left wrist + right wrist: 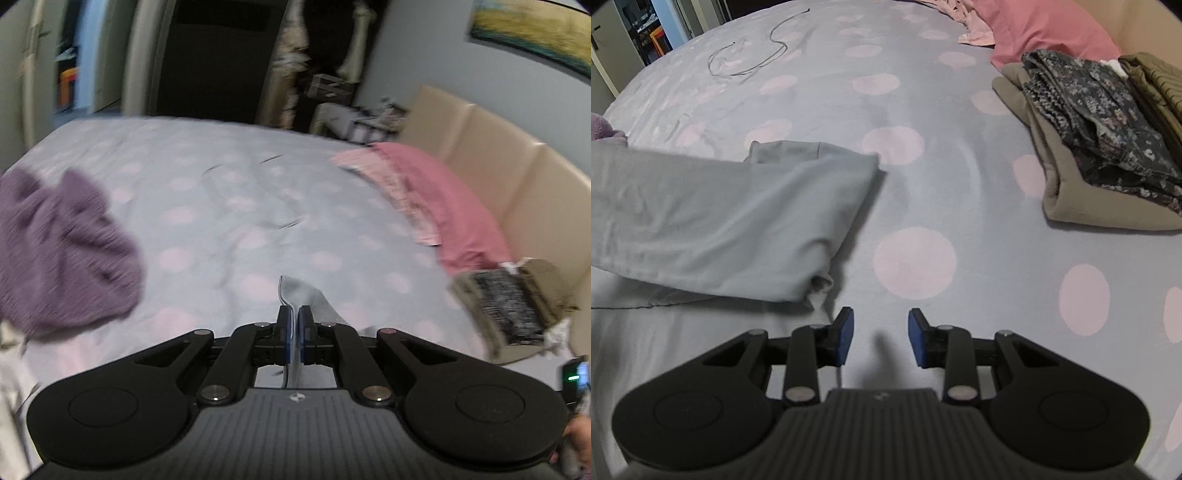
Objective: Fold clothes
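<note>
We find the left claw [294,325] clenched on an edge of the pale grey garment [731,218], which lies part-folded on the spotted bed [923,147]. The right claw [881,338] is released, hovering just beside the garment's corner. Folded clothes [1100,147] sit stacked near the pink pillow [1041,29]

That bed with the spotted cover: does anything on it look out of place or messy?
A thin grey cord lies looped loose on the spotted cover, far from the clothes. A purple garment sits crumpled near one edge, unlike the folded stack by the pink pillow.
</note>
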Tool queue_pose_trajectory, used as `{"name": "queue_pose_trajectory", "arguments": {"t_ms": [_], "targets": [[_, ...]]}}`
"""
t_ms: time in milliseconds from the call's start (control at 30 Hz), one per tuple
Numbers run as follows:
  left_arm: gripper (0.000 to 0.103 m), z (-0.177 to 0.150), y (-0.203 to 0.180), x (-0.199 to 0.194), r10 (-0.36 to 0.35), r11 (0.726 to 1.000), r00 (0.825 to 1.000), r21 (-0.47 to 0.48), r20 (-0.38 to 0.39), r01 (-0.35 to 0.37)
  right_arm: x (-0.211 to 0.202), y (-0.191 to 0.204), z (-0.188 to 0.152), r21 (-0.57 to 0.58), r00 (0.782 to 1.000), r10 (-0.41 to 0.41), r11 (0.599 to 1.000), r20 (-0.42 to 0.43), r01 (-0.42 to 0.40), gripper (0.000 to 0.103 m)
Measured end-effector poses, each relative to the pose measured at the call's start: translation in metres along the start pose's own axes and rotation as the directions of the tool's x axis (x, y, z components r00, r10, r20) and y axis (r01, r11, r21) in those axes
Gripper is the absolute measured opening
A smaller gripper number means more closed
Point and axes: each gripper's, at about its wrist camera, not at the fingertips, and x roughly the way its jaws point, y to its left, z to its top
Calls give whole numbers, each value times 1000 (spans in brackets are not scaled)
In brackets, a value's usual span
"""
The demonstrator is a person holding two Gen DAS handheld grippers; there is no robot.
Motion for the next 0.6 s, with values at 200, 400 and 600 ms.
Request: {"name": "queue_pose_trajectory", "arguments": {"t_ms": [200,400,600], "targets": [[2,-34,61,39,78,992,991,-92,-105,-88,11,6,-1,-4,999,49,999,19,-49,35],[8,-69,93,61,87,985,979,-134,-185,-113,22,29,-2,-120,997,64,991,34,-60,33],[26,-97,112,68,86,976,969,-176,-230,-128,33,54,-3,-239,999,32,971,37,-22,33]]}}
